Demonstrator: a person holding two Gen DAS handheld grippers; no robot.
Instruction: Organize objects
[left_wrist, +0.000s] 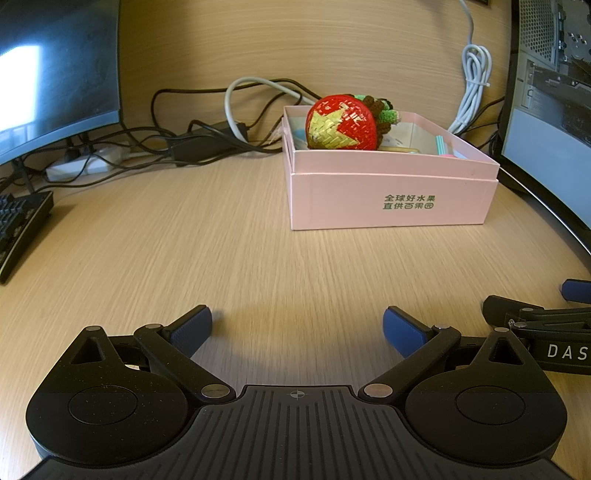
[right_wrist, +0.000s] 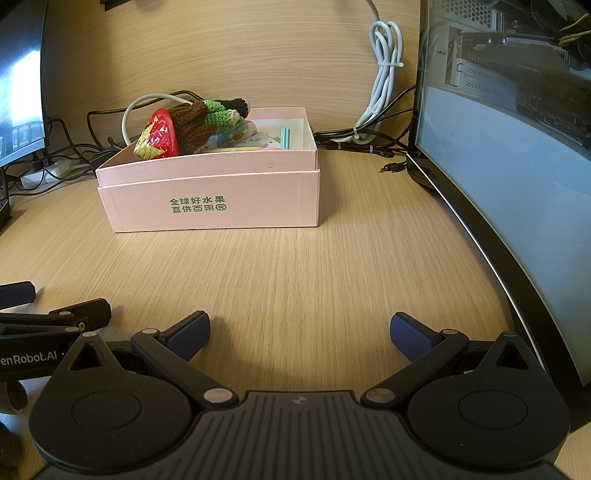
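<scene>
Looks like you're basically at the tail end of the tidy-up here. Your left gripper (left_wrist: 297, 330) and your right gripper (right_wrist: 300, 334) are both hanging low over the bare wood-grain desk (left_wrist: 221, 251), side by side, fingers spread wide with nothing between them.

All the stuff I can see that counts as "objects" is already sitting in the pale pink cardboard box with green printed characters (right_wrist: 221, 203), which is well ahead of both grippers, toward the back of the desk. The red woven ball with a yellow star (left_wrist: 340, 123) pokes up over the rim, with the brown-and-green crocheted toy (right_wrist: 207, 118) leaning against it, plus a little teal tube (right_wrist: 285, 137) and some smaller bits I can't really make out.

No loose item on the open desk in either view, so my guess is the sorting step is done or you're between picks. Next move, if anything's left: find it outside these views first. The white bundled cable (right_wrist: 384, 70) and the curved monitor (right_wrist: 517, 192) on your right are close to the box, so keep your reach clear of those.
</scene>
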